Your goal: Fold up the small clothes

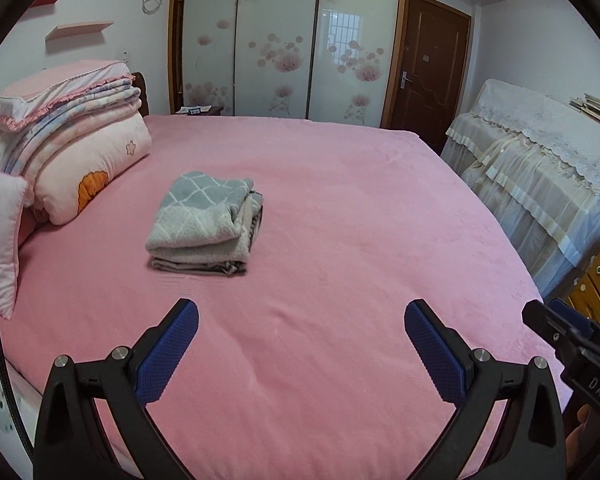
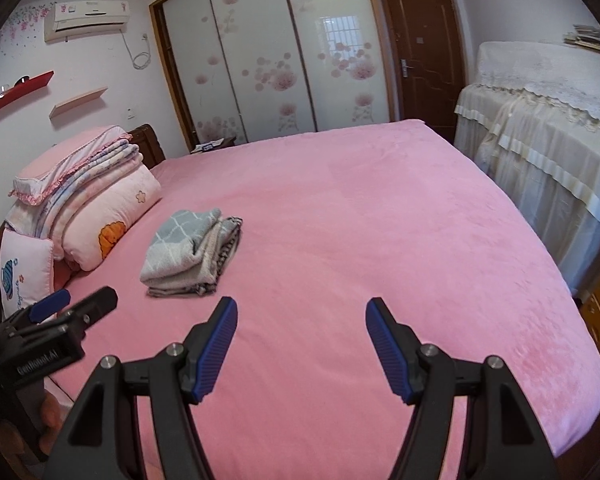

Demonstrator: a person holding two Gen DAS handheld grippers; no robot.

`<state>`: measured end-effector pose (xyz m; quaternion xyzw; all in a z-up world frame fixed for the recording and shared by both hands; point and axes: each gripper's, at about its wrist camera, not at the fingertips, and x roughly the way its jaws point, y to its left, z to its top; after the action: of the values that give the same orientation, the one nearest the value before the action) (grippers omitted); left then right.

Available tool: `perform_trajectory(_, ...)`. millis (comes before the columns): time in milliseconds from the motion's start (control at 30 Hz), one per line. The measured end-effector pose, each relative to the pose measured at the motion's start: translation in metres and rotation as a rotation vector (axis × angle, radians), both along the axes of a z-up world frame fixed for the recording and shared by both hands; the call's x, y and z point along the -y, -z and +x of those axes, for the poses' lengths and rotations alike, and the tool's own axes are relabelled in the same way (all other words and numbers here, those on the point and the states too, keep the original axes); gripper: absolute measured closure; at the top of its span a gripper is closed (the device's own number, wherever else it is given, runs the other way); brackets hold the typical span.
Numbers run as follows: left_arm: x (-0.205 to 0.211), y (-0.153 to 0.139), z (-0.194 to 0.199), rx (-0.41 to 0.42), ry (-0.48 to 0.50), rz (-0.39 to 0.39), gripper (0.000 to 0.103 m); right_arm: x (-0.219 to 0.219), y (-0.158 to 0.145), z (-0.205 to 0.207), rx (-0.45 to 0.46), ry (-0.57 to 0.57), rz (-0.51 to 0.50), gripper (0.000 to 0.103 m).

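Two grippers sit low over the near end of the bed, and I have nothing in either of them. My left gripper [image 1: 301, 318] has its blue-padded fingers [image 1: 168, 354] spread wide, with only bare pink bedspread [image 1: 340, 208] between them. My right gripper [image 2: 301, 314] is likewise released, its ribbed blue pads [image 2: 216, 346] well apart above the same sheet. Each tool shows at the edge of the other's camera: the right one at the right rim of the left wrist view, the left one at the lower left of the right wrist view.

Ahead and to the left of both grippers lies the stack of folded clothes [image 1: 208, 222], resting flat on the bedspread and touched by neither tool. On top is a grey piece with a white diamond pattern [image 2: 180, 236], folded over a paler grey band; under it I can make out at least one darker striped layer [image 2: 226, 246], though how many pieces the pile holds I cannot tell from here.

Beyond the stack, at the head of the bed, is a pile of folded quilts [image 1: 80, 136] with a small pink pillow [image 2: 26, 270] beside it. Floral sliding wardrobe doors [image 1: 284, 40] and a brown door [image 2: 418, 44] stand behind, and a lace-covered piece of furniture [image 1: 540, 160] is to the right.
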<state>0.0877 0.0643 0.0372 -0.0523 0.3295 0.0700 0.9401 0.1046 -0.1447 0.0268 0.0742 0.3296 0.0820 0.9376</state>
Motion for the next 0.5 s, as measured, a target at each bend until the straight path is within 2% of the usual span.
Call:
perform_trajectory(133, 0.01, 0.004, -0.024, 0.003, 0.009, -0.017, 0.001, 0.008, 0.008, -0.03, -0.004, 0.022, -0.017, 0.036)
perform_trajectory(267, 0.017, 0.009, -0.044, 0.004, 0.009, -0.018, 0.001, 0.017, 0.015, -0.051, -0.024, 0.03, 0.007, 0.036)
perform_trajectory(500, 0.031, 0.018, -0.067, -0.024, 0.012, -0.002, 0.001, 0.019, 0.018, -0.074, -0.025, 0.032, -0.002, 0.036)
